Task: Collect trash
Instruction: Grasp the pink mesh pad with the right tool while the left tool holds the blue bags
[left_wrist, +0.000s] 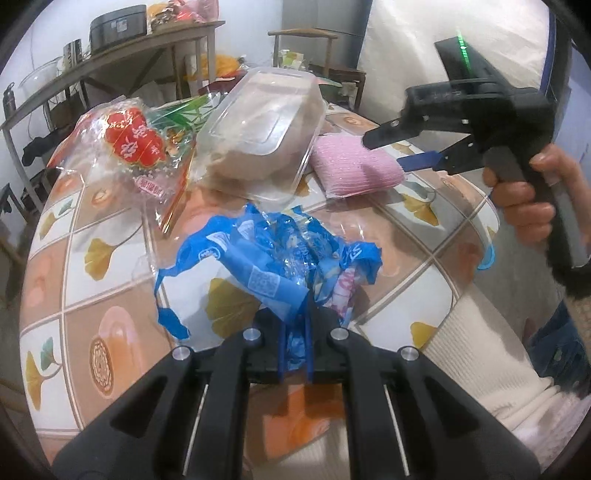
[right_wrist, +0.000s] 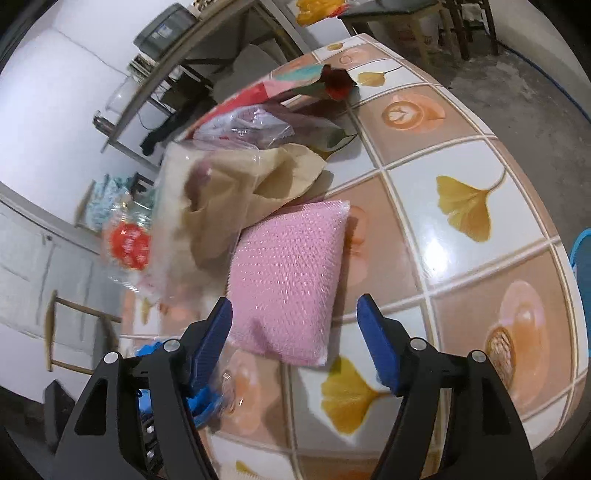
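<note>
My left gripper (left_wrist: 295, 354) is clamped on the blue wrapper (left_wrist: 266, 266) to carry it off; my right gripper (right_wrist: 295, 339) is spread apart, empty, the pink sponge (right_wrist: 291, 273) just ahead.

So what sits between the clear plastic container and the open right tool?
The pink sponge, seen in the right wrist view: it leans against the clear plastic container, just ahead of the right tool.
</note>
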